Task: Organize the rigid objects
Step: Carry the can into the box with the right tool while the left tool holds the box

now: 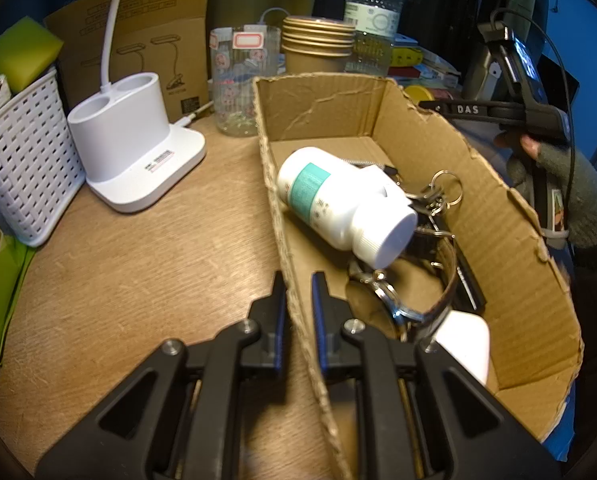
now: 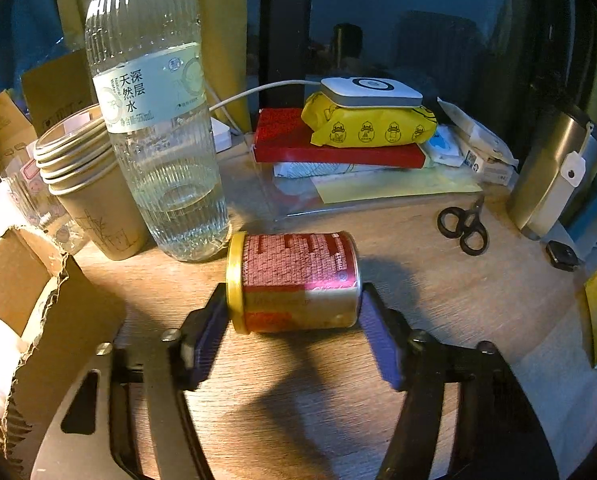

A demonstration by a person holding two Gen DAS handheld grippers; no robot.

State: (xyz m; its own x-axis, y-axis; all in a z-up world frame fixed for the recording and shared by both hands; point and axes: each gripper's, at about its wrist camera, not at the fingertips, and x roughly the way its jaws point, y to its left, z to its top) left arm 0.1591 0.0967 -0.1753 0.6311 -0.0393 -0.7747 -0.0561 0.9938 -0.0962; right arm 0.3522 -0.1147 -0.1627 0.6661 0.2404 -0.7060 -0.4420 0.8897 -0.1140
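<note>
In the left wrist view, a torn cardboard box (image 1: 510, 240) holds a white pill bottle (image 1: 338, 204) on its side, a key ring (image 1: 438, 196), a wristwatch (image 1: 402, 300) and a white object (image 1: 466, 340). My left gripper (image 1: 298, 300) is shut on the box's left wall. In the right wrist view, my right gripper (image 2: 294, 320) is shut on a red and gold can (image 2: 294, 280), held sideways by its ends just above the wooden table (image 2: 458, 300). The box's edge (image 2: 26, 280) shows at the left. The right gripper also shows in the left wrist view (image 1: 514, 108), beyond the box.
A white lamp base (image 1: 138, 140), white basket (image 1: 22, 164), clear glass (image 1: 242, 80), stacked paper cups (image 2: 90, 192) and water bottle (image 2: 158, 120) stand behind the box. Black scissors (image 2: 464, 226), a red book with yellow pack (image 2: 338, 136) and a metal flask (image 2: 554, 172) lie at the right.
</note>
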